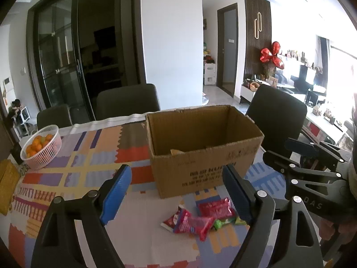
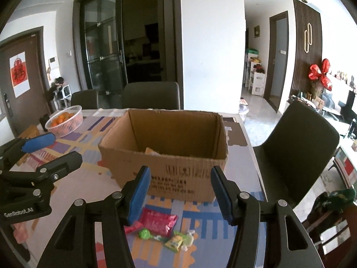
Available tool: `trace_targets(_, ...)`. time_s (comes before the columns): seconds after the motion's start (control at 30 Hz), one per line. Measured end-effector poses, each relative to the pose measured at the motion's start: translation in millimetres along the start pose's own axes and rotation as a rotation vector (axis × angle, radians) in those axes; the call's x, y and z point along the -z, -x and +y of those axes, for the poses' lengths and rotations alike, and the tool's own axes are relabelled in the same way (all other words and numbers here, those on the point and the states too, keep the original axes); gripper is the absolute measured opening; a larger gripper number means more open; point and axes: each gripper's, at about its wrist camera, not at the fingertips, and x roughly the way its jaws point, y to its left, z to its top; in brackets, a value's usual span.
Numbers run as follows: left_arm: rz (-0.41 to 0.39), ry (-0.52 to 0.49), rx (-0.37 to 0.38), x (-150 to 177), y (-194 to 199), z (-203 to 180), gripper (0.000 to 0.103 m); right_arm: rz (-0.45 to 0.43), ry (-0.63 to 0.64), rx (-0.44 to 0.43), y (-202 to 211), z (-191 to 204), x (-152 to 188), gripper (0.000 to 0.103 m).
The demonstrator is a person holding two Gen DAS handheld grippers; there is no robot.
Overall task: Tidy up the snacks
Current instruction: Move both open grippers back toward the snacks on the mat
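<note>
Snack packets (image 1: 196,218) are lying before the cardboard box (image 1: 200,147); I am holding my left gripper (image 1: 178,192) and right gripper (image 2: 178,192) wide, both empty.

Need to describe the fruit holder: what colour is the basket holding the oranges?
Pale pink basket, clearest in the left wrist view.

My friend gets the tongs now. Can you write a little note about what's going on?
Left tongs: open, holding nothing.
Right tongs: open, holding nothing.
Cardboard box: open, mid-table, with at least one packet inside.
Snack packets: red, pink and green ones loose on the tablecloth in front of the box, just ahead of both tongs.
Done: something is boxed.
Left: pick up the loose packets and drop them in the box.
</note>
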Motion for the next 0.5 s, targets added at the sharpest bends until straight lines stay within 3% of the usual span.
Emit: trace_targets(0.5,0.075,-0.008,0.047,57.4,-7.4,-0.4,0.086,0.084,-0.011,-0.008,-2.1,8.0,50.2,0.057)
